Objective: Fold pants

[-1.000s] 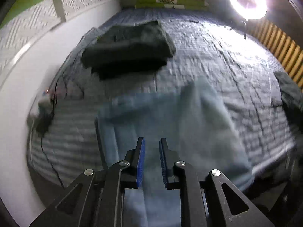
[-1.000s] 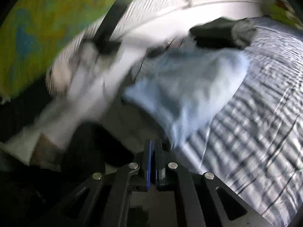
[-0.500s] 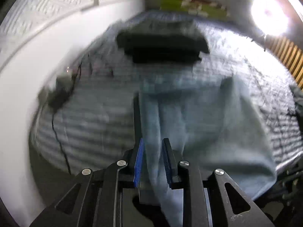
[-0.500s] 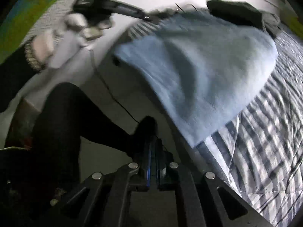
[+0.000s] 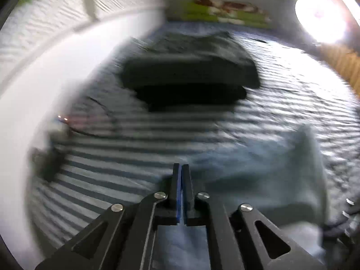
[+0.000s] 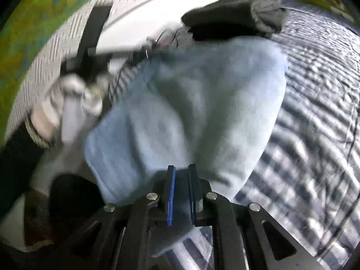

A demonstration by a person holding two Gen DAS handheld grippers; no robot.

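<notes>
Left gripper (image 5: 181, 168): jaws clenched now, gapped earlier; nothing visible between.
Right gripper (image 6: 181, 171): jaws opening over light-blue fabric pants (image 6: 202, 103).
Unclear: motion blur smears striped bed (image 5: 117, 157).

Pants (image 6: 198, 103) on bed (image 6: 315, 112), before garment pile (image 5: 189, 72)

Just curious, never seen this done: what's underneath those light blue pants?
The light blue pants lie on a striped bed cover, which shows all around them. Whatever lies directly beneath the cloth is covered.
</notes>
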